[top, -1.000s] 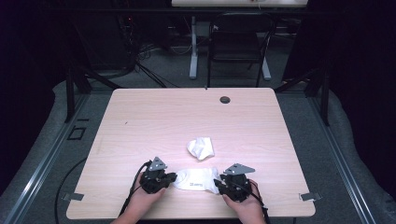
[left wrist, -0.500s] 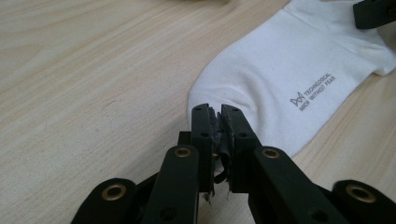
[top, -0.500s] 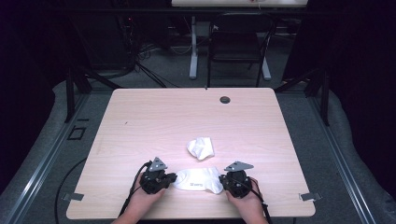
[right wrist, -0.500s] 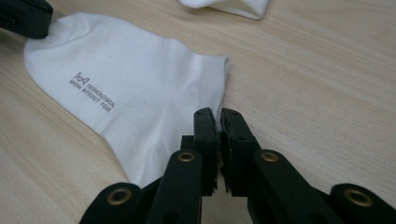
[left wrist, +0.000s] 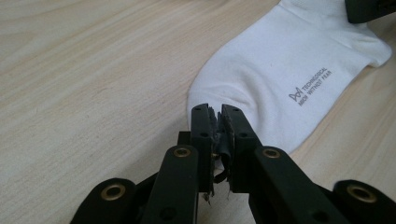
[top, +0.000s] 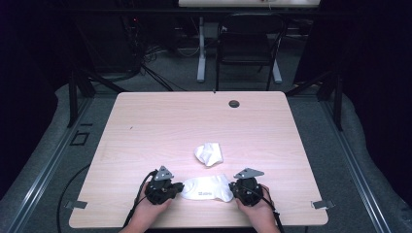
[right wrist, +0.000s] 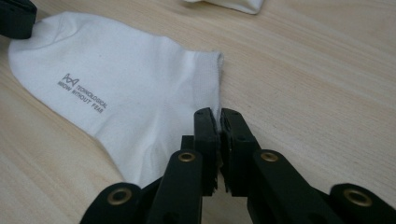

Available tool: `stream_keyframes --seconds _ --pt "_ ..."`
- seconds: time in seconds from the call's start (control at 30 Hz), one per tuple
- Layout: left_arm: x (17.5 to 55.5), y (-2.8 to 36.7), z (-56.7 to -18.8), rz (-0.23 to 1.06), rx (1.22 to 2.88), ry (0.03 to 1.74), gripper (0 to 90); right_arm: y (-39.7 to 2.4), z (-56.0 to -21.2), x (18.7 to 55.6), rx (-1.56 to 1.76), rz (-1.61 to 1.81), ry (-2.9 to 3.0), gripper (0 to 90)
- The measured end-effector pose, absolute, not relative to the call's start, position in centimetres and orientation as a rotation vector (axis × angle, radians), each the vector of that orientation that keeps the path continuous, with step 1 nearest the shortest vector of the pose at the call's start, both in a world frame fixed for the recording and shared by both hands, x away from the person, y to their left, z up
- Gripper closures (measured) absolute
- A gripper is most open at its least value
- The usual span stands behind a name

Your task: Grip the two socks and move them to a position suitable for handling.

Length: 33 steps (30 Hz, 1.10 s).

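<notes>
Either end of the flat sock (top: 208, 187) is pinched, left gripper (top: 178, 187) and right gripper (top: 234, 189) both clamped on it, likely holding it stretched; a crumpled sock (top: 209, 154) lies just beyond it

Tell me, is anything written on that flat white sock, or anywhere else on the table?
"TECHNOLOGICAL" and under it "MADE WITHOUT FEAR", the first word too blurred to be sure of: small grey print beside a small logo on the flat white cotton sock, also in the right gripper view.
No print shows on the crumpled white sock or the pale wooden table.
</notes>
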<state>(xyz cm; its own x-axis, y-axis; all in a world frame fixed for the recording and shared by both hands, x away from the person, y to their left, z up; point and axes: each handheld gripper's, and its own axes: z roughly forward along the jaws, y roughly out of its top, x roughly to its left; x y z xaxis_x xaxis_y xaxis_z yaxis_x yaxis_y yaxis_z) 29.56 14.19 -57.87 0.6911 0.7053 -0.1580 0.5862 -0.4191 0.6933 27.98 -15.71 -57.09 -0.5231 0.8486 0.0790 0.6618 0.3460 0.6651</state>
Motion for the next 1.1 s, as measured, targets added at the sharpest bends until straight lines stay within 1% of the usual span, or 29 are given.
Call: stream_keyframes --seconds 0.1,0.2,0.33,0.53,0.63,0.83,1.1 --pt "29.4 14.1 -57.8 0.192 2.146 0.99 81.9 -15.8 -57.1 28.0 1.343 0.95 2.339 84.5" --pt "29.5 14.1 -57.6 0.203 2.154 0.982 79.6 -15.9 -57.0 27.9 1.356 0.973 2.331 80.0" --pt "29.7 14.7 -57.1 0.203 2.12 0.989 77.1 -16.2 -56.7 27.8 1.359 0.992 2.306 74.2" --pt "30.2 15.7 -56.4 0.213 2.079 1.001 74.6 -16.2 -56.1 27.6 1.337 1.019 2.277 68.3" --pt "30.5 16.2 -56.4 0.212 2.061 1.007 71.9 -16.0 -55.6 27.6 1.328 1.034 2.248 66.1" --pt "31.3 16.5 -56.7 0.213 2.045 1.019 66.2 -15.6 -54.8 28.6 1.314 1.041 2.248 62.0" --pt "31.9 17.2 -56.9 0.218 2.034 1.022 62.3 -14.8 -54.3 30.3 1.316 1.073 2.268 61.7"
